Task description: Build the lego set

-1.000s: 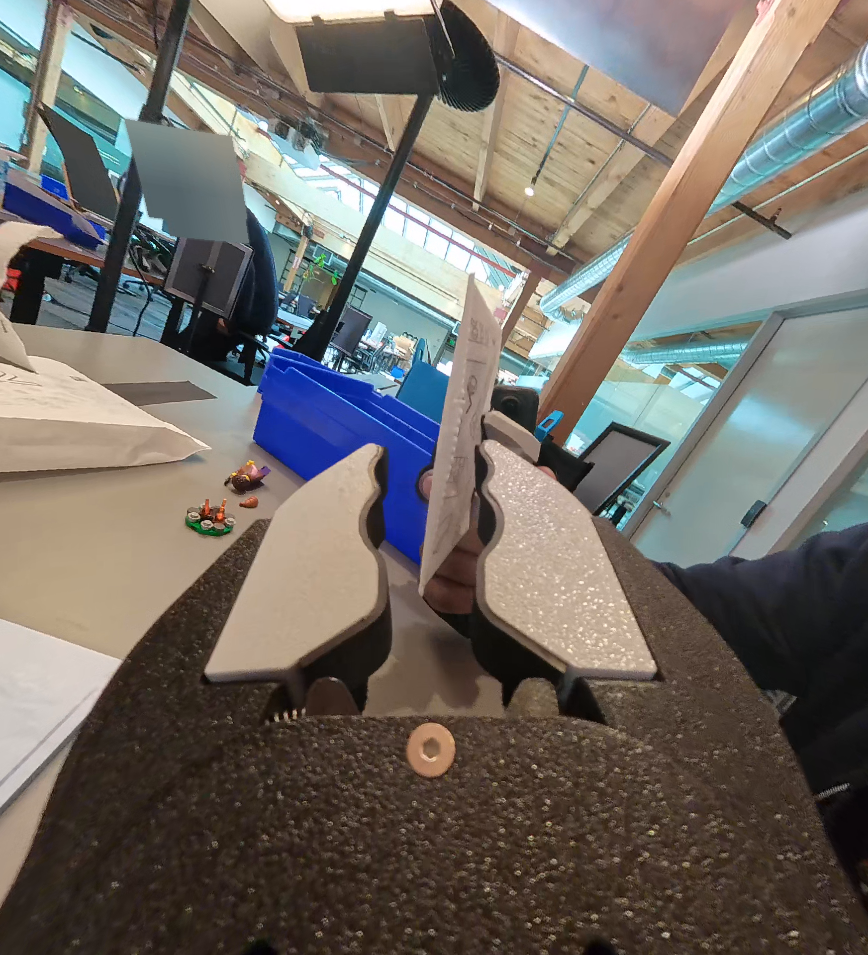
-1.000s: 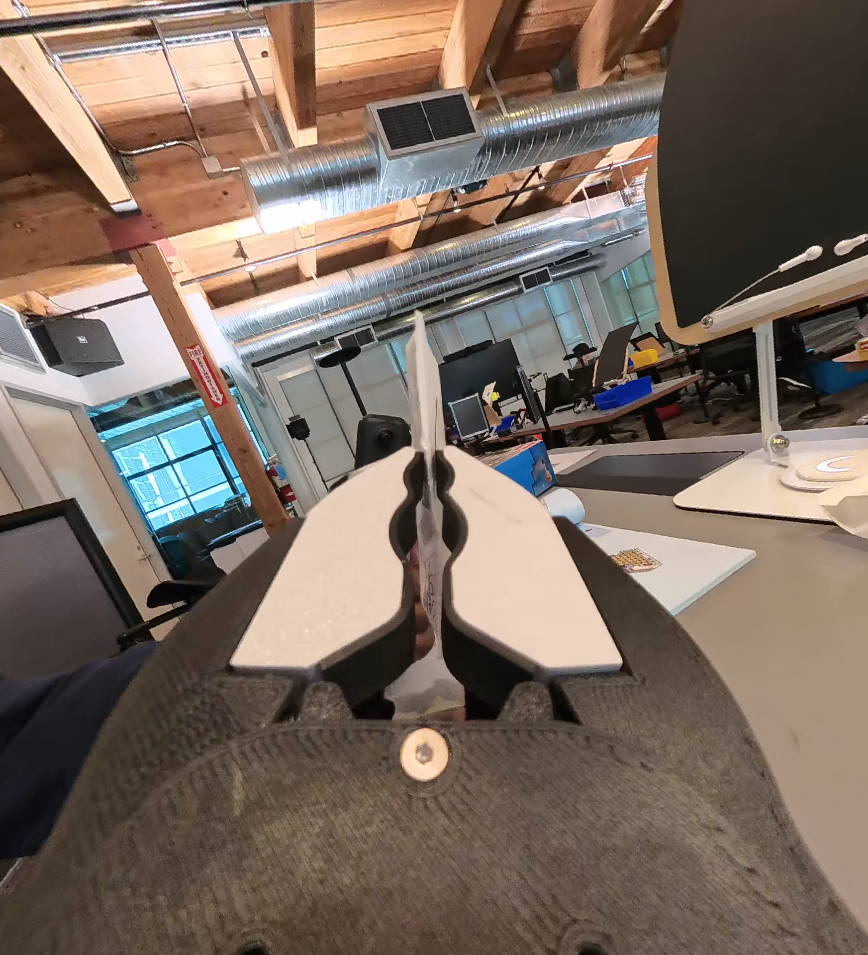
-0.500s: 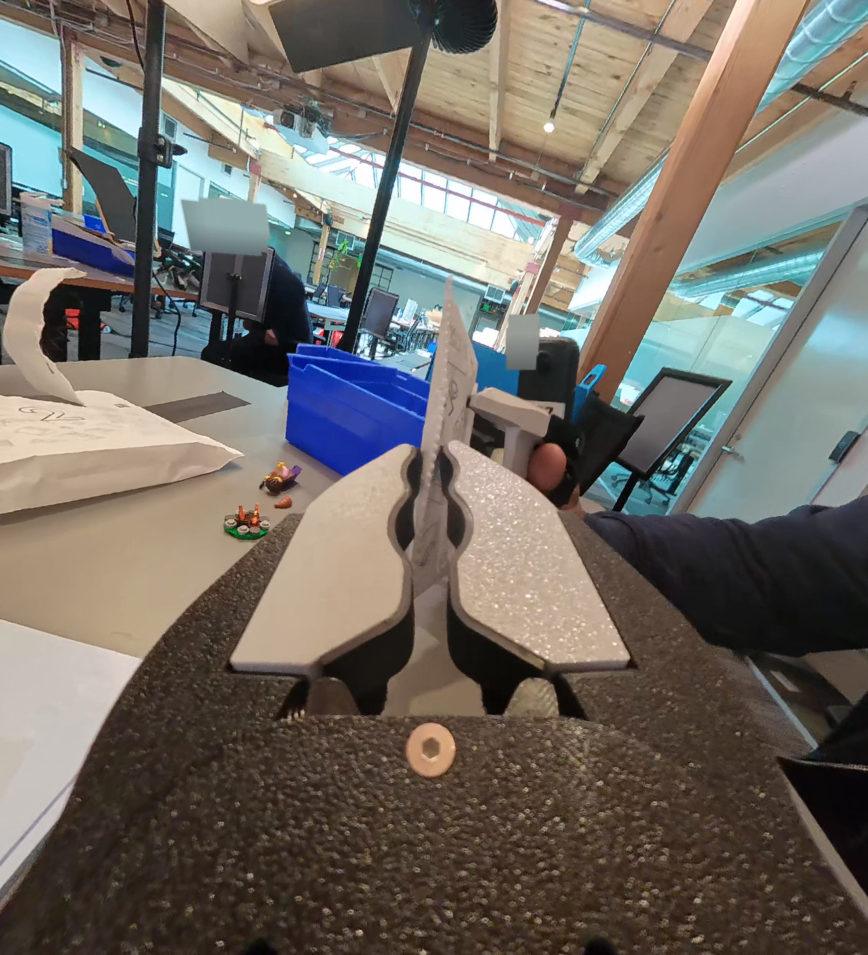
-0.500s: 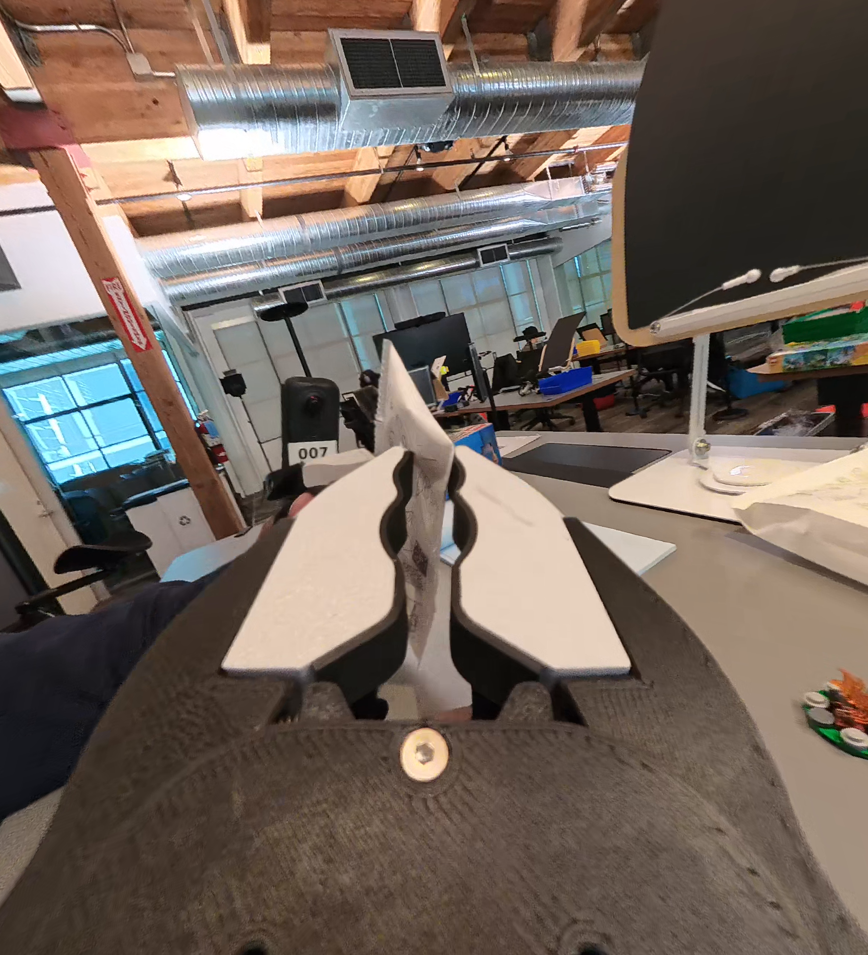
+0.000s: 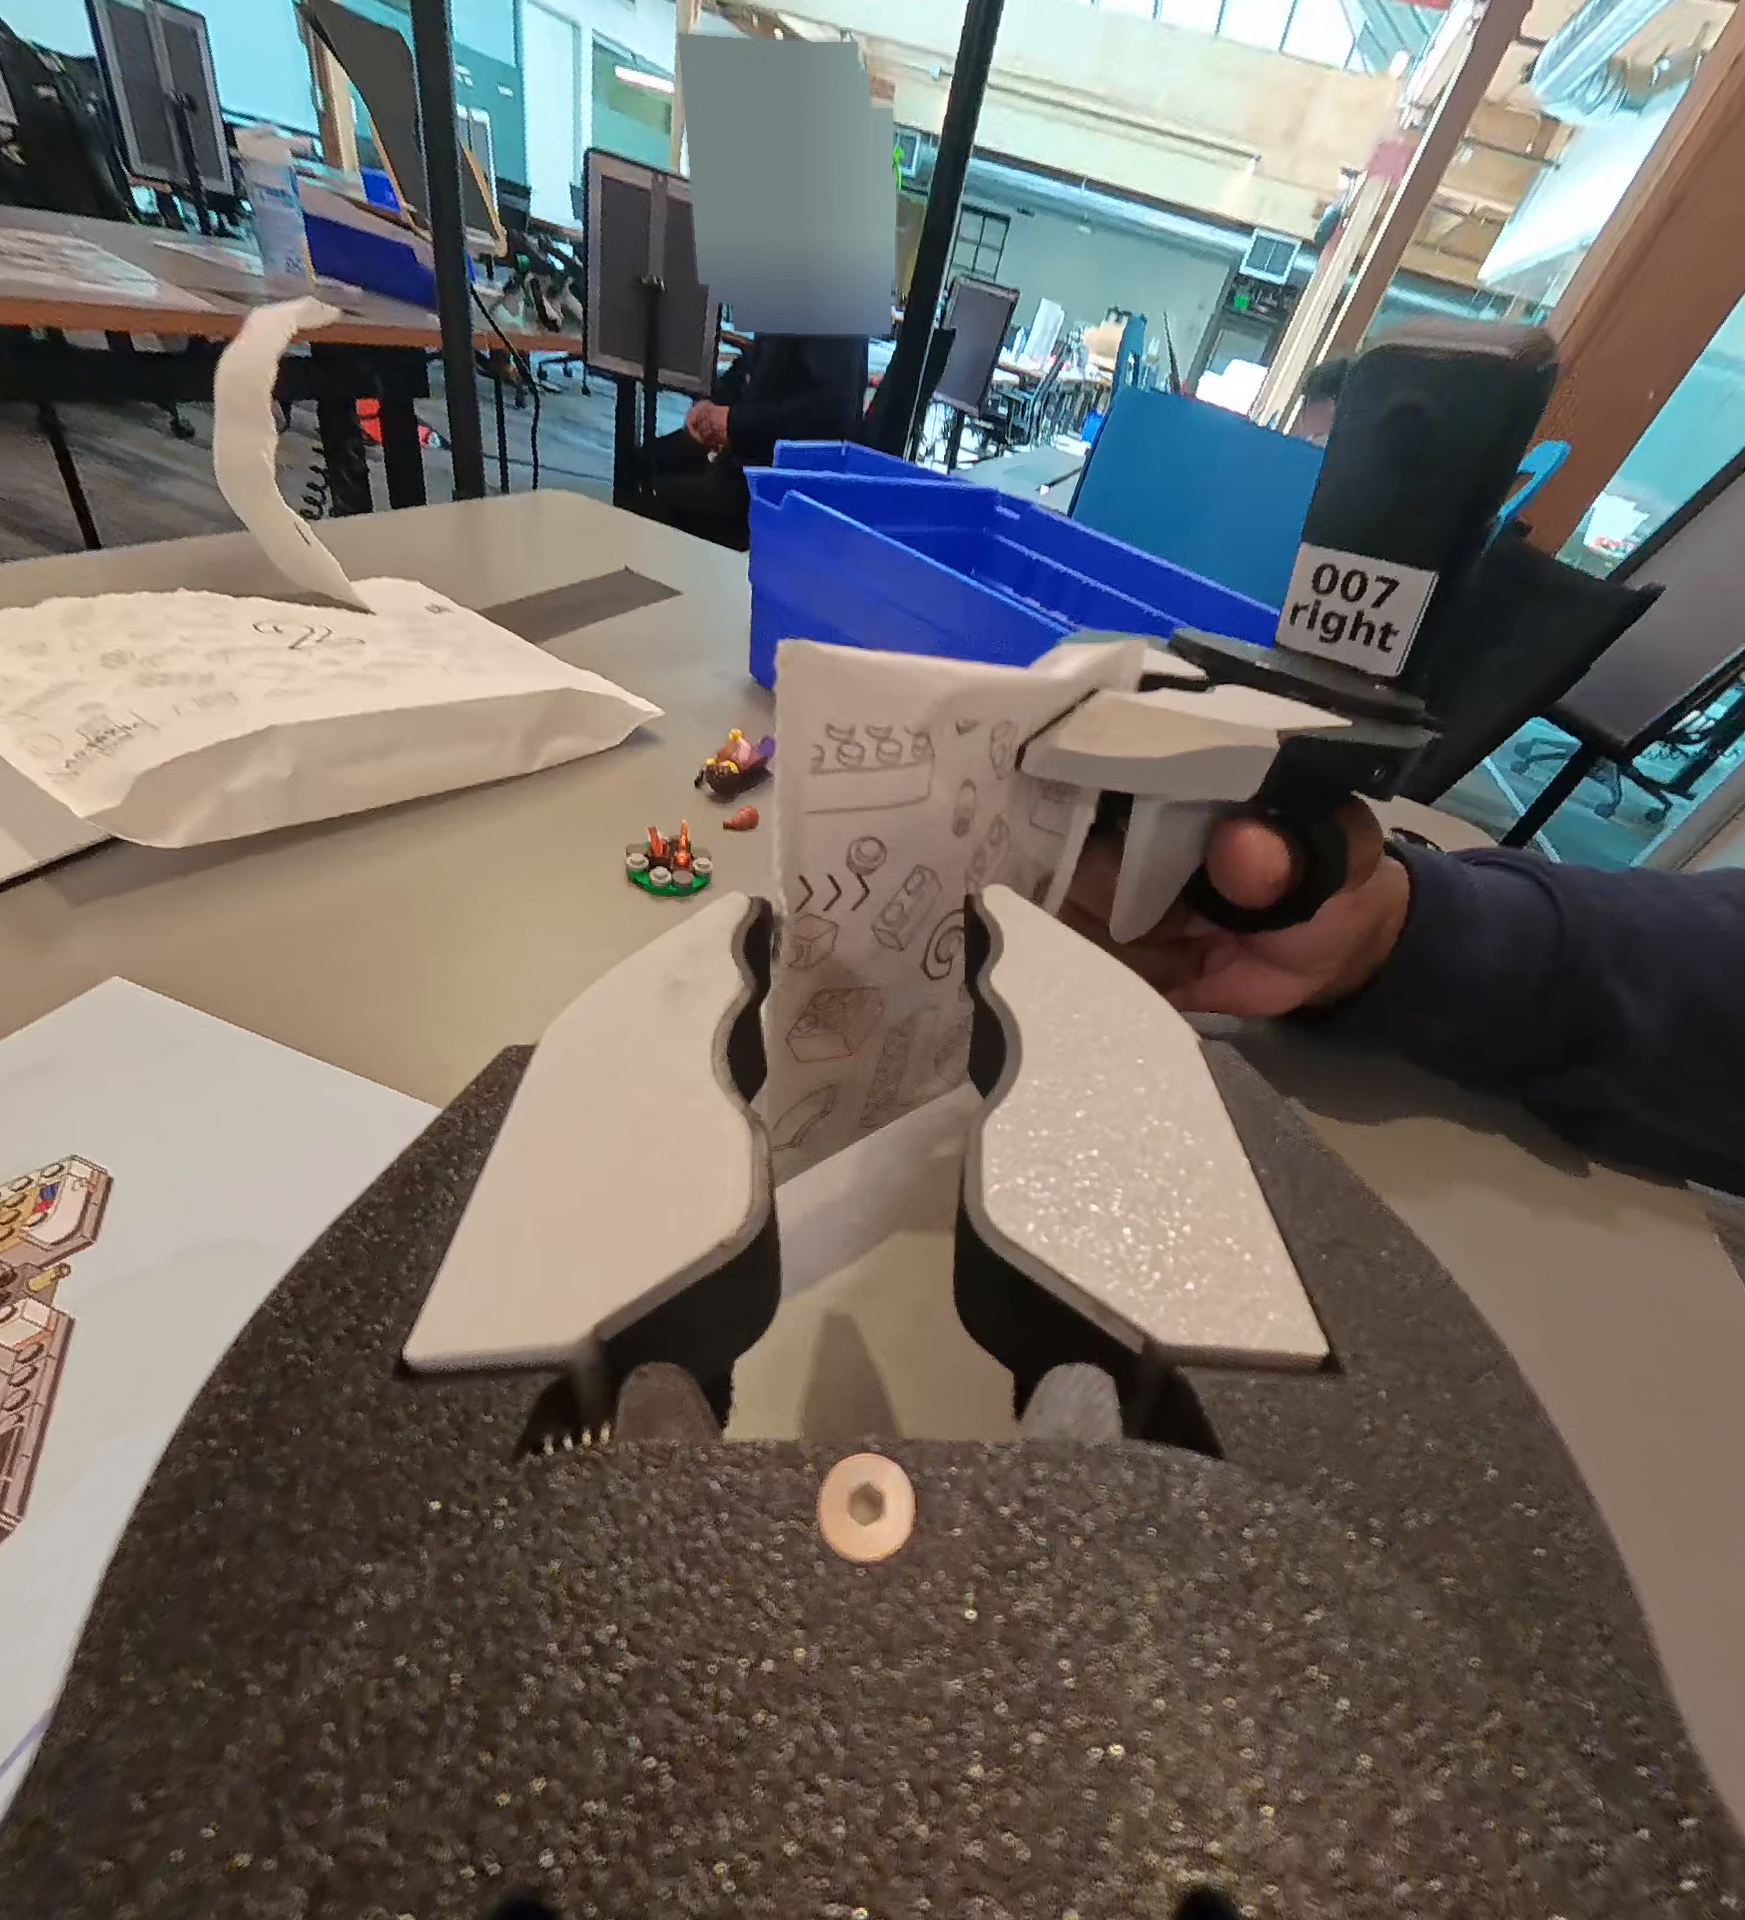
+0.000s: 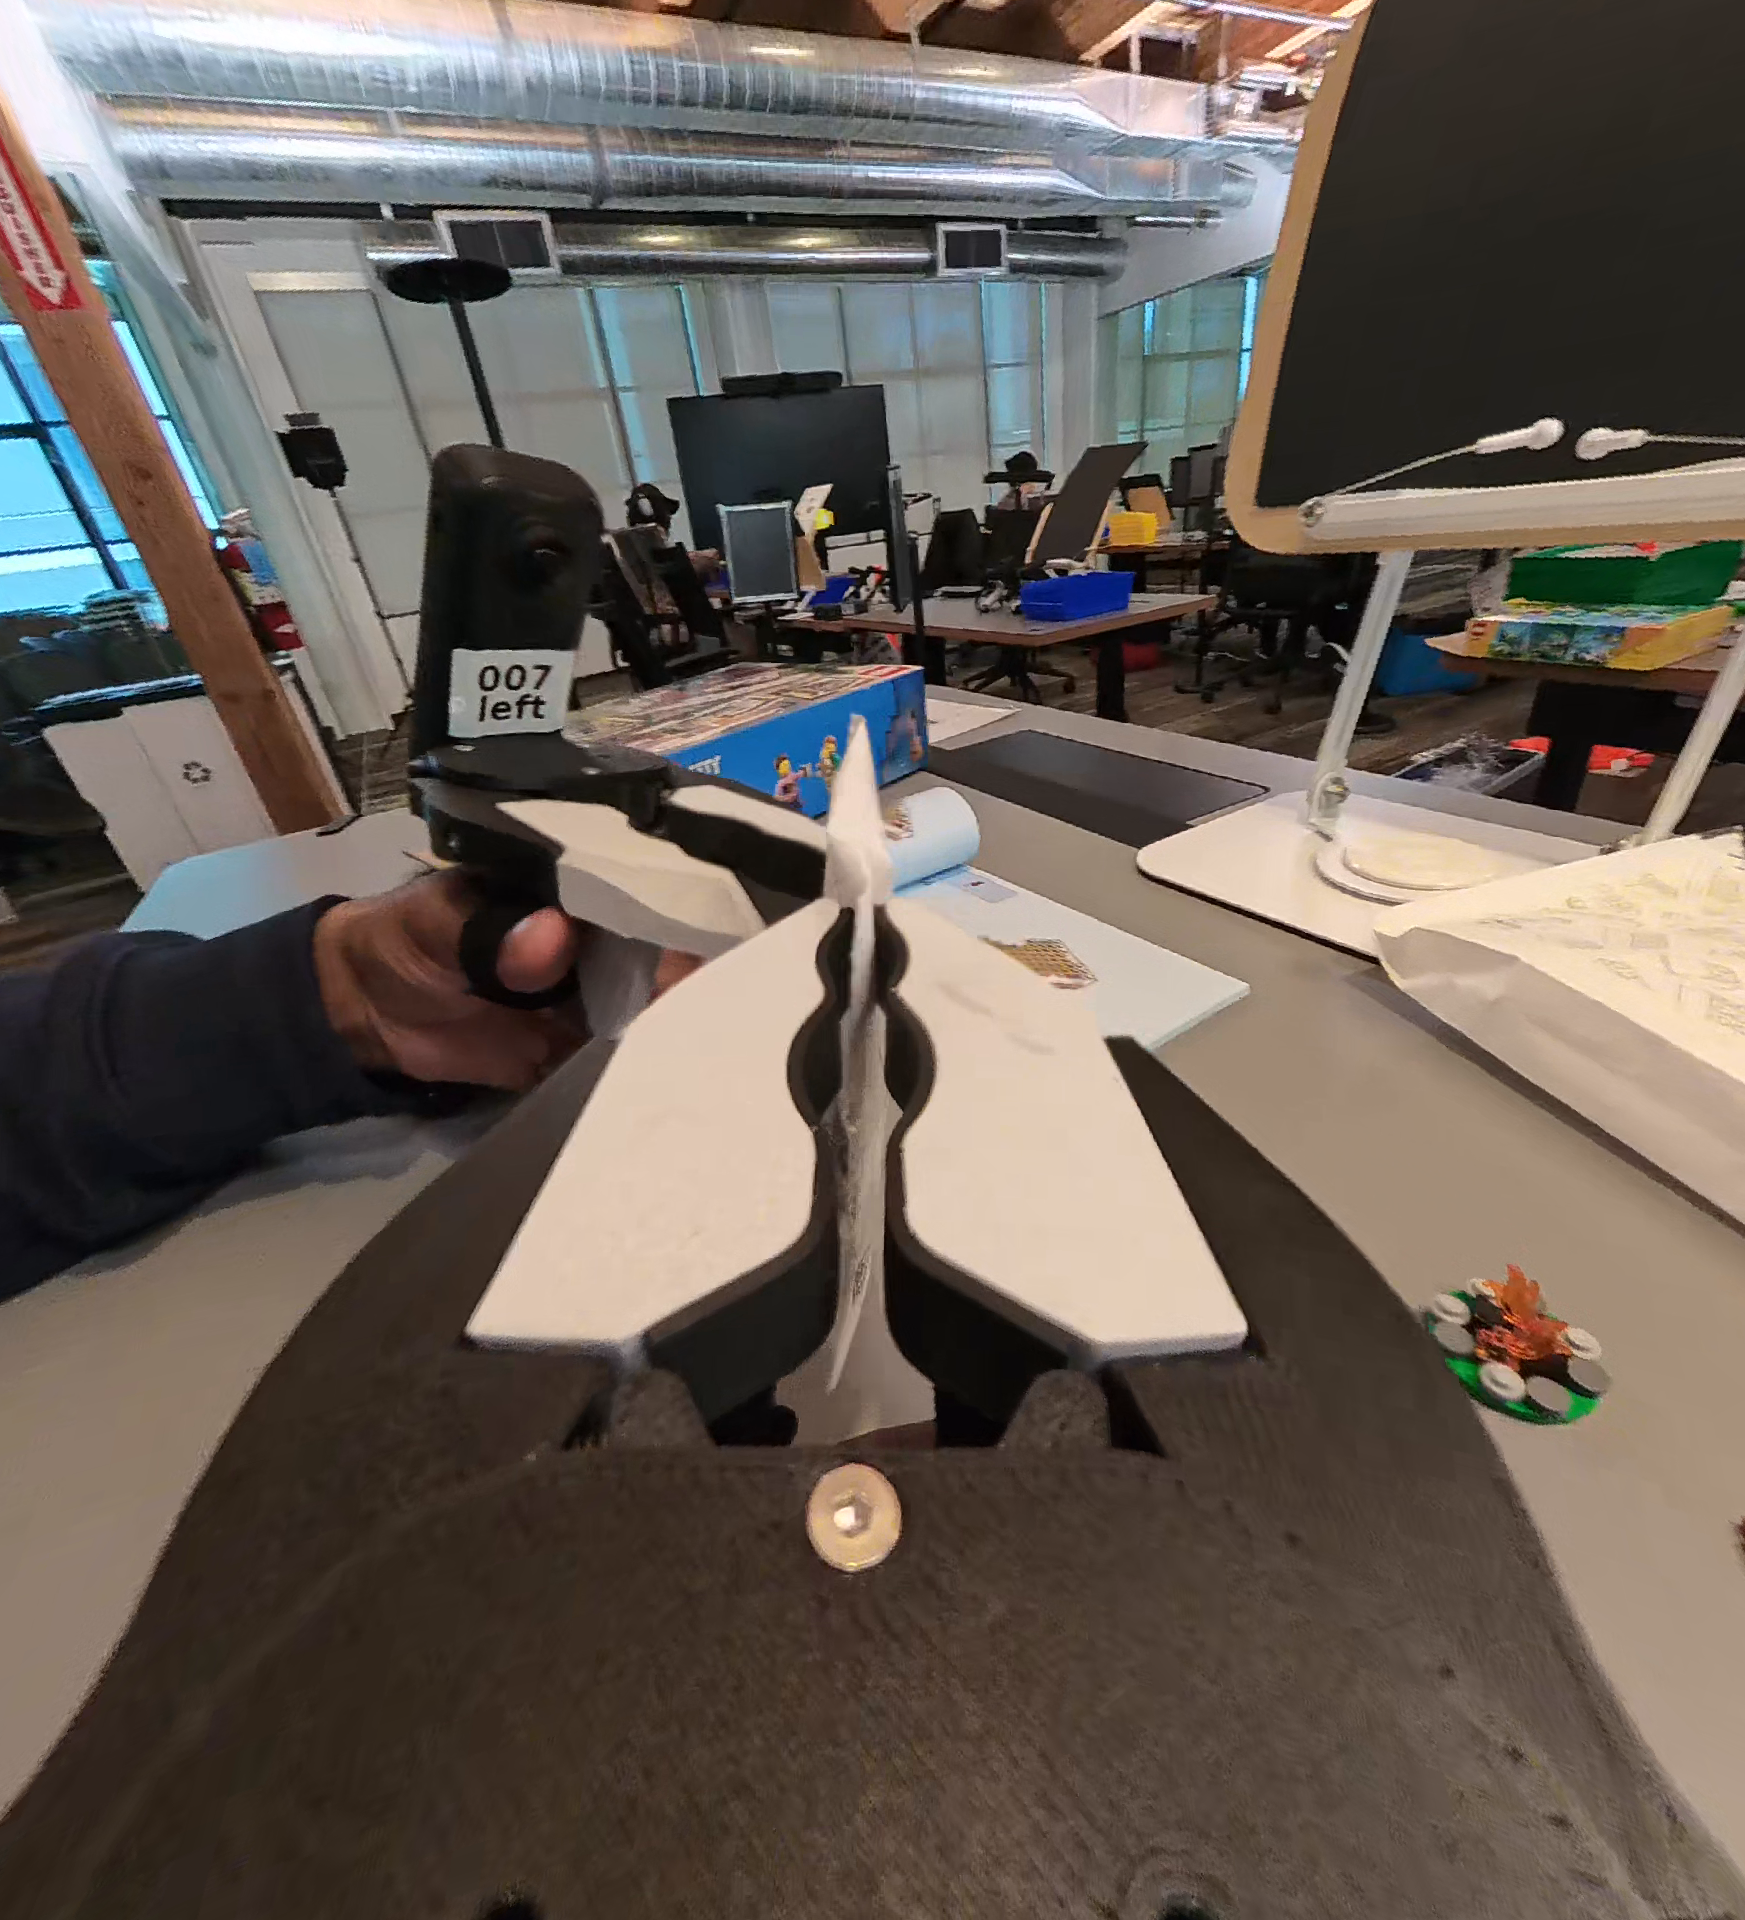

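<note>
While right gripper (image 6: 855,925) is pinching small printed paper bag (image 5: 889,831), left gripper (image 5: 868,914) is standing parted around bag, pads not pressing.

This is a large open-plan office in a converted industrial building. Exposed silver ducts (image 6: 577,114) run under a timber ceiling, and thick wooden posts (image 6: 120,436) rise from the floor. Rows of desks (image 6: 1003,613) stand well back, with dark monitors (image 6: 780,436) and black office chairs (image 6: 660,613) around them, and people sit at some of them. Tall windows (image 6: 6,468) and glass-walled rooms (image 5: 1699,343) line the edges. The near grey table (image 5: 432,935) serves as a work bench: it carries blue plastic bins (image 5: 930,561), a white paper bag (image 5: 255,696), a toy-brick box (image 6: 774,727) and a printed building booklet (image 5: 6,1309).
</note>
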`<state>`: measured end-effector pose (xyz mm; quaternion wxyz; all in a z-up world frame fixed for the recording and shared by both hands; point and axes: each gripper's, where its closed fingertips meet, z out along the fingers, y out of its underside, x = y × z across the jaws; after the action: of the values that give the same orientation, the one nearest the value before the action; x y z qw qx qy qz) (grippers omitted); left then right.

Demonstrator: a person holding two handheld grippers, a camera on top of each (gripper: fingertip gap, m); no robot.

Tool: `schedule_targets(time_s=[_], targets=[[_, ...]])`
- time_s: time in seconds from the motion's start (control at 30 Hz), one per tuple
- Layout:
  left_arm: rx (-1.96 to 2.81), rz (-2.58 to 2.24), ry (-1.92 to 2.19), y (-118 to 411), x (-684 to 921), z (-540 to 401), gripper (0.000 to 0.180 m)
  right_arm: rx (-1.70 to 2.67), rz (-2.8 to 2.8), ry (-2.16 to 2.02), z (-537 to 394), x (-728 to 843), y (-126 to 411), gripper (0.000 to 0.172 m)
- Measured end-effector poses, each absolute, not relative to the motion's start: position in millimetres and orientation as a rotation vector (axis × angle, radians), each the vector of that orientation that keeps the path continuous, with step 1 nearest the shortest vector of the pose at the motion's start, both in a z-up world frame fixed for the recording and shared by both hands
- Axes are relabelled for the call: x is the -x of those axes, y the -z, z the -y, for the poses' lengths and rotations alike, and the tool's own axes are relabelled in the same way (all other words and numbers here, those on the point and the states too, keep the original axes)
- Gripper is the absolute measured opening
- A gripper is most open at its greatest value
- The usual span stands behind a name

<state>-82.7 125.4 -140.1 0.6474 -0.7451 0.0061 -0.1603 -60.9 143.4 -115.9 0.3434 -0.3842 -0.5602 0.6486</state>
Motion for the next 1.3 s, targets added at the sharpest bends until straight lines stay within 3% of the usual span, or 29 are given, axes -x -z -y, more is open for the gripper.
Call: schedule_targets(time_s=[0.2, 0.37, 0.53, 0.63, 0.87, 1.0, 1.13, 1.3], targets=[[1.649, -0.015, 0.385, 134, 84, -123, 0.036, 0.909, 1.563, -1.742, -130, 56, 122, 0.000], [1.593, -0.071, 0.377, 121, 79, -118, 0.025, 0.913, 1.546, -1.750, -137, 56, 120, 0.000], [1.627, -0.083, 0.447, 128, 77, -114, 0.003, 1.088, 1.498, -1.671, -154, 69, 131, 0.017], [1.682, -0.095, 0.456, 138, 76, -115, 0.001, 1.175, 1.495, -1.653, -160, 73, 137, 0.025], [1.628, -0.065, 0.403, 131, 82, -117, 0.000, 1.223, 1.416, -1.675, -168, 74, 133, 0.022], [1.785, -0.027, 0.420, 158, 84, -122, 0.001, 1.352, 1.440, -1.587, -175, 81, 149, 0.025], [1.720, -0.096, 0.246, 141, 85, -121, 0.002, 1.261, 1.353, -1.624, -175, 75, 130, 0.025], [1.857, -0.130, 0.222, 165, 82, -124, 0.006, 1.439, 1.462, -1.579, -172, 83, 157, 0.032]])
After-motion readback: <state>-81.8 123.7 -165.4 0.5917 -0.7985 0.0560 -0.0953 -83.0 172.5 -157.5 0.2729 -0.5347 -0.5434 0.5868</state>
